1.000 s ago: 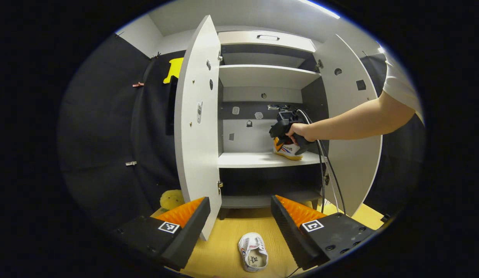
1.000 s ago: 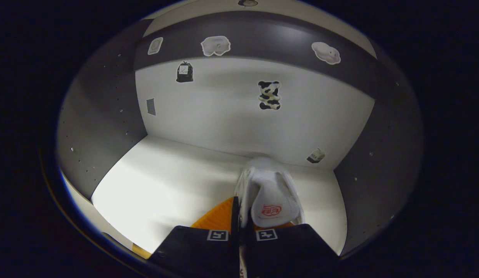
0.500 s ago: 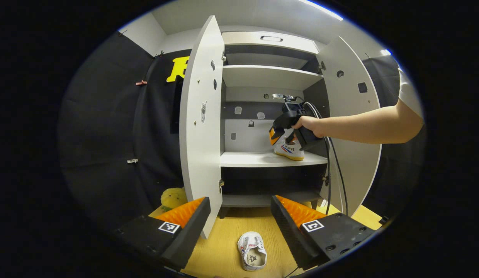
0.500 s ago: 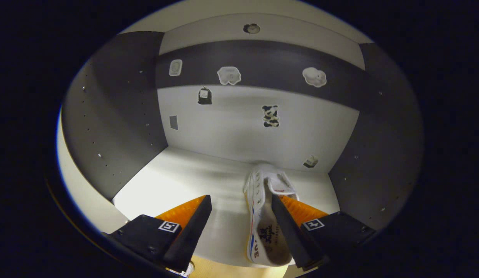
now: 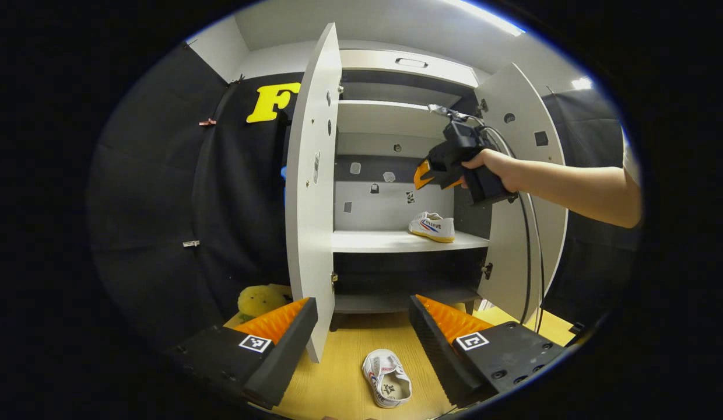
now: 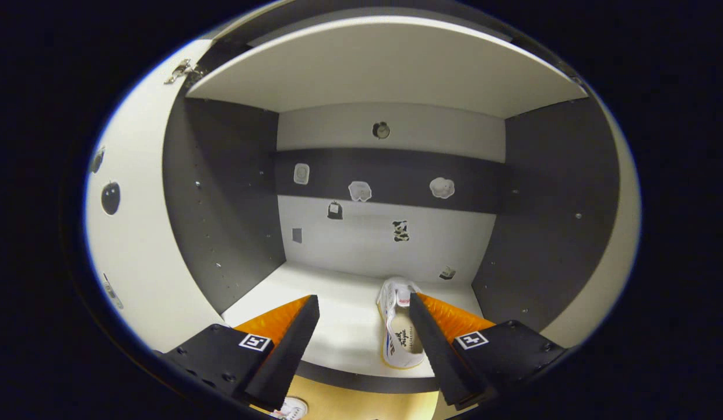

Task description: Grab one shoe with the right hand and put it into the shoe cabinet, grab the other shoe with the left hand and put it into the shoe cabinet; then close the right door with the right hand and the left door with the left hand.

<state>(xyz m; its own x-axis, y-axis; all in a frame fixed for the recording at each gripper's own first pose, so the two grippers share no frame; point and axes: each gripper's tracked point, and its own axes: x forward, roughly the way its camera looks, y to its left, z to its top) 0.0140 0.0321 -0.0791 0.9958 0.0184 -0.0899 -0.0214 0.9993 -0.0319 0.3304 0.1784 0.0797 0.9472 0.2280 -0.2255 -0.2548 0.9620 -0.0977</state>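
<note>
A white shoe cabinet point(image 5: 396, 242) stands with both doors swung wide, the left door point(image 5: 312, 192) and the right door point(image 5: 522, 192) leaving the whole front open. Two white sneakers are in sight. One shoe point(image 5: 433, 226) sits on the middle shelf point(image 5: 373, 240), toward that shelf's right end and near its front edge, with the left half of the shelf bare. The other shoe point(image 5: 387, 385) lies on the wooden floor point(image 5: 338, 379) in front of the cabinet, between the spread fingers of the left gripper point(image 5: 362, 326), which holds nothing. In the left gripper view, a hand point(image 5: 501, 169) holds the right gripper point(image 5: 434, 175) in front of the shelf opening, above the shelved shoe and apart from it. In the right gripper view its fingers point(image 6: 280, 344) are spread and empty. A yellow plush toy point(image 5: 259, 300) sits on the floor beside the left door.
</note>
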